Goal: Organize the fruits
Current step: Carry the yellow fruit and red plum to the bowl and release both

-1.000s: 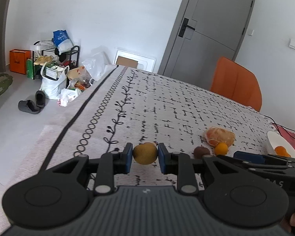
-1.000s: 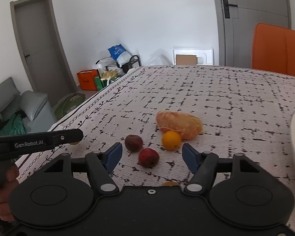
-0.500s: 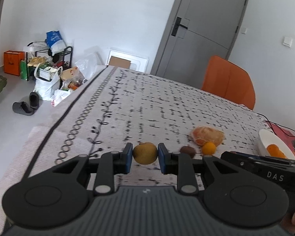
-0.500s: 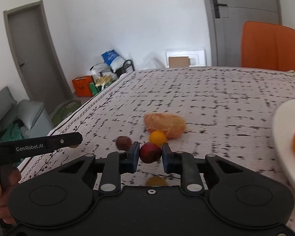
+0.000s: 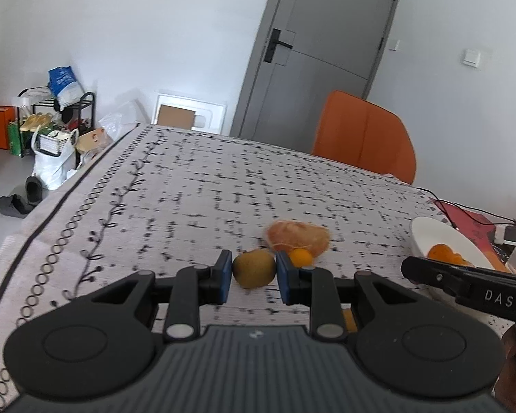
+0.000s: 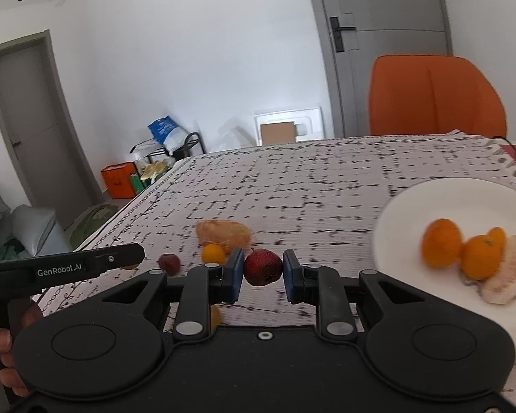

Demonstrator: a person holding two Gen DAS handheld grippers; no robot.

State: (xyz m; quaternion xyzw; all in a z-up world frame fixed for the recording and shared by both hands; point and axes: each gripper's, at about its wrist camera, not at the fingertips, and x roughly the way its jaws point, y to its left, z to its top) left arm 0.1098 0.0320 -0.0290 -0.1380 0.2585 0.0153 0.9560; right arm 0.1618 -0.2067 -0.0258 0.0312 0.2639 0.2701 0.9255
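Observation:
My left gripper (image 5: 254, 275) is shut on a brownish-yellow fruit (image 5: 254, 268) held above the patterned tablecloth (image 5: 206, 186). My right gripper (image 6: 262, 272) is shut on a dark red fruit (image 6: 262, 267), lifted off the cloth. A white plate (image 6: 430, 203) at the right holds oranges (image 6: 442, 247) and a peeled pale segment (image 6: 509, 275); it also shows in the left wrist view (image 5: 430, 232). On the cloth lie a peeled orange piece (image 6: 223, 232), a small orange (image 6: 213, 254) and a dark red fruit (image 6: 169, 263).
An orange chair (image 5: 364, 137) stands at the table's far side before a grey door (image 5: 326, 51). Cables and a red item (image 5: 471, 216) lie at the far right. Bags, a rack and shoes (image 5: 44, 137) sit on the floor to the left.
My right gripper closed on the dark red fruit, lifted it and swung right toward the plate. My left gripper, still holding its fruit, moved right toward the other fruits.

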